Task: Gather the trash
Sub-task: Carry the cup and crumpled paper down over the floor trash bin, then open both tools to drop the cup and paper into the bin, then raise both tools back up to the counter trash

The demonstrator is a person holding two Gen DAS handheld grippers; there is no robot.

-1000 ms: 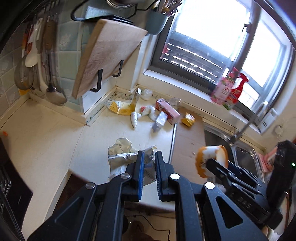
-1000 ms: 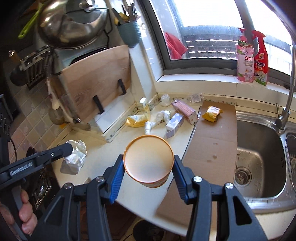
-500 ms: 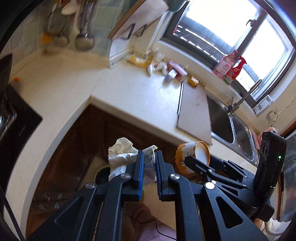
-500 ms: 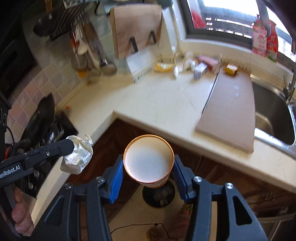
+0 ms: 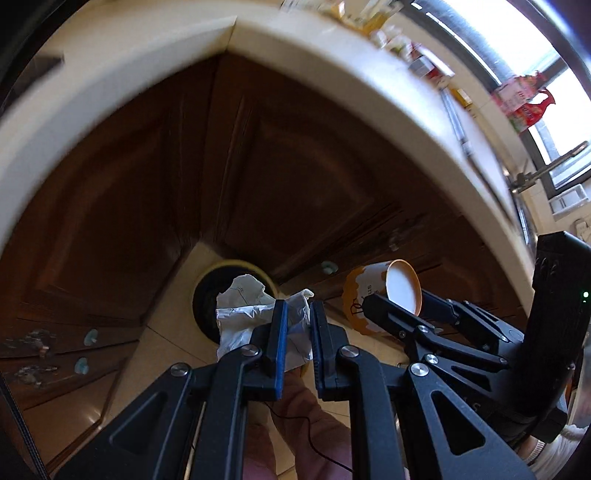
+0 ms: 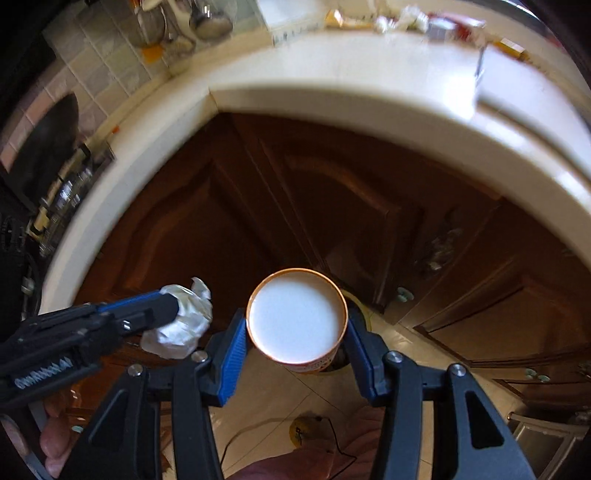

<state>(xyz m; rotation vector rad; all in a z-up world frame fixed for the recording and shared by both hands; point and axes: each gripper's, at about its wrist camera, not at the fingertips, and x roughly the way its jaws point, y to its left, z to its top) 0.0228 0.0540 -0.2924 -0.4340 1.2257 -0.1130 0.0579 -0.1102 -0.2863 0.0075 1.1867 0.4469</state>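
The cream countertop (image 5: 332, 70) arcs across the top of both views, its edge blurred, with dark brown wooden cabinet doors (image 6: 332, 206) filling the space beneath it. Pale floor tiles (image 5: 173, 332) lie below the doors. On the counter's far side sit small, blurred packets and wrappers (image 6: 424, 20), too smeared to name singly. On the floor at the cabinet corner stands a round trash bin (image 5: 207, 295) with a yellow rim and a dark inside.

The right gripper (image 6: 295, 343) points steeply down, its 2 blue-padded fingers (image 6: 231, 362) spread to a middling width and pressed on either side of an orange-and-white paper cup (image 6: 297, 314), whose pale round end faces the camera. In the left wrist view the cup (image 5: 373, 295) hangs just right of the bin.

The left gripper (image 5: 297, 317) has its fingers drawn narrow, pinching a crumpled ball of white paper (image 5: 251, 317), which hangs over the bin's opening. A thin black cable (image 5: 314, 443) trails across the floor.
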